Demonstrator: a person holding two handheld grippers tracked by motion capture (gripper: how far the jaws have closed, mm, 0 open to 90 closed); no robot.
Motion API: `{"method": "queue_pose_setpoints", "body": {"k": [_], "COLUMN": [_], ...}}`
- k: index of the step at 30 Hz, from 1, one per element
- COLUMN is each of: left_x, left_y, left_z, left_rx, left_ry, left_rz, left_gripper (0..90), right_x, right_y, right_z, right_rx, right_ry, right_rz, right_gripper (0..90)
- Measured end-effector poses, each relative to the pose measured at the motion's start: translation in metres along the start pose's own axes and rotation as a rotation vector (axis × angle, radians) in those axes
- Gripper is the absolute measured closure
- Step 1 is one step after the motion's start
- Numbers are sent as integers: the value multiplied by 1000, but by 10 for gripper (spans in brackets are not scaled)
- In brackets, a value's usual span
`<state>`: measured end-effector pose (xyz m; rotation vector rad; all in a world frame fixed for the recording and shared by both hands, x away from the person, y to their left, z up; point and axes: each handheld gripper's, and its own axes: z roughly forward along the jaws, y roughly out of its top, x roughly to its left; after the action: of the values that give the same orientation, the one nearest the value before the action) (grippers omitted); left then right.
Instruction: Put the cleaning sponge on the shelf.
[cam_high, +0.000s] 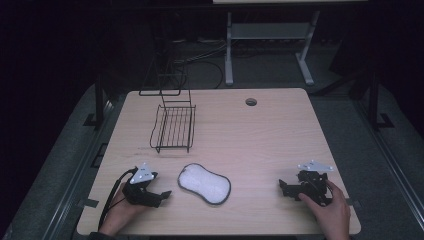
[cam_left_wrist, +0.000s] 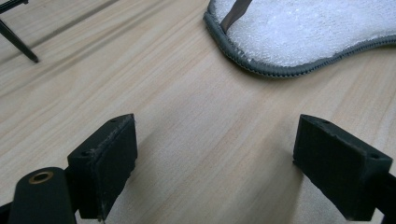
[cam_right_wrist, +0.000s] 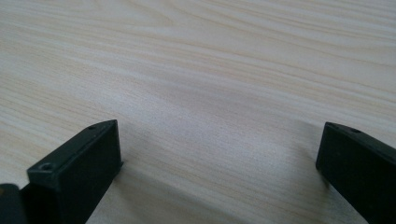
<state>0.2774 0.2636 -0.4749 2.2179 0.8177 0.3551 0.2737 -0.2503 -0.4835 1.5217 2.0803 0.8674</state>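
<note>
The left hand-held gripper (cam_high: 162, 195) rests low on the pale wood-grain desk (cam_high: 260, 140) near its front left corner, its black jaws spread wide with nothing between them but bare desk. In the left gripper view the two black pads (cam_left_wrist: 109, 158) stand far apart, and the white, fluffy, peanut-shaped cleaning pad with a grey stitched border (cam_left_wrist: 303, 32) lies just ahead of them, untouched. A narrow dark strap or tag lies across that pad's near end in this view; it is too small to make out from above.

The right hand-held gripper (cam_high: 285, 189) sits near the front right corner, held by the person's right hand (cam_high: 330, 207). Its jaws are likewise spread wide and hold nothing; the right gripper view shows plain wood grain between and beyond the pads (cam_right_wrist: 79, 172).

From the high view, the cleaning pad (cam_high: 205, 183) lies flat on the desk between the two grippers, close beside the left one and well apart from the right. Behind it stands a black wire rack with a shallow basket tray (cam_high: 172, 127), upright near the desk's far left part; one thin black leg of it appears at the upper left corner of the left gripper view. A round cable hole (cam_high: 251, 102) is in the desk's far edge.

No brand, label or writing can be read on anything.
</note>
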Motion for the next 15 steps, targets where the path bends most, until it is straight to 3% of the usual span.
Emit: {"method": "queue_pose_setpoints", "body": {"k": [9, 12, 14, 15], "left_x": [1, 2, 2, 3], "left_y": [2, 5, 7, 9], "left_z": [0, -2, -3, -5], "left_rx": [10, 34, 27, 24], "left_ry": [-2, -14, -16, -23], "left_rz": [2, 0, -8, -14], "left_gripper": [139, 145, 167, 237], "right_x": [0, 0, 0, 0], "right_y": [0, 0, 0, 0], "right_z": [0, 0, 0, 0], "right_rx": [0, 0, 0, 0], "right_ry": [0, 0, 0, 0], "right_rz": [0, 0, 0, 0], "right_gripper": [0, 0, 0, 0]}}
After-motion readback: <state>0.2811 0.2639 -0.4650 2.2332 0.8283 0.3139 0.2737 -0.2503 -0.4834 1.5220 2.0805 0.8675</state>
